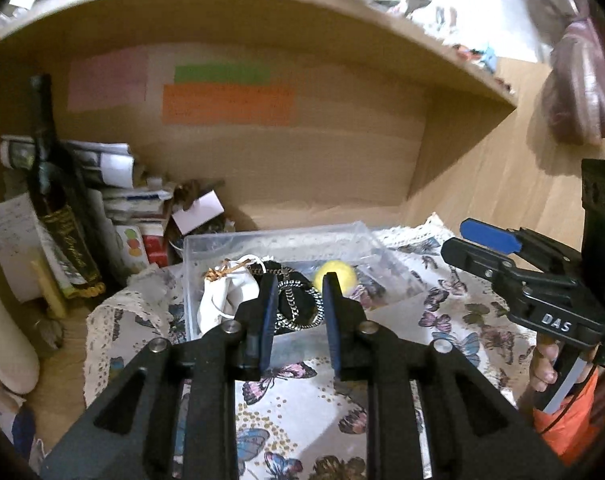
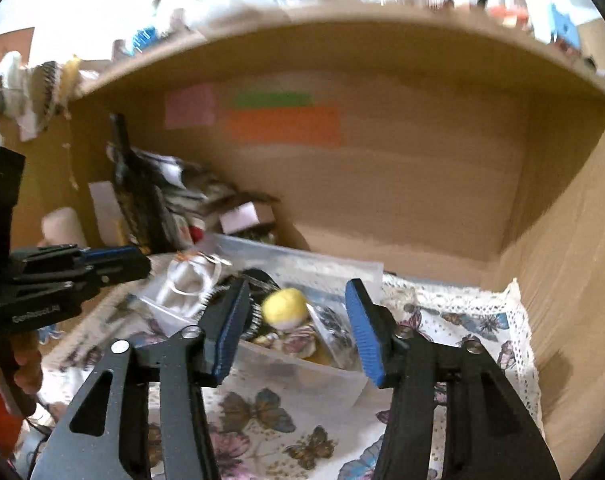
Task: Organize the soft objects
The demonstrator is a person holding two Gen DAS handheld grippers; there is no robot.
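A clear plastic bin (image 1: 206, 240) sits on a butterfly-print cloth (image 1: 294, 412) inside a wooden shelf bay. In the bin lie a white drawstring pouch (image 1: 226, 296), a black item with a metal chain (image 1: 298, 312) and a yellow ball (image 1: 336, 274). My left gripper (image 1: 298, 292) is open and empty, just in front of the bin. My right gripper (image 2: 298, 300) is open and empty, its jaws either side of the yellow ball (image 2: 284, 304) above the bin (image 2: 302, 376). The pouch (image 2: 186, 280) lies to the left in the right wrist view.
A dark bottle (image 1: 58, 216), stacked papers and small boxes (image 1: 134, 208) crowd the shelf's back left. The wooden back wall carries pink, green and orange notes (image 1: 226, 104). The shelf's side wall (image 2: 574, 280) stands at the right. Each gripper shows in the other's view (image 1: 534, 280).
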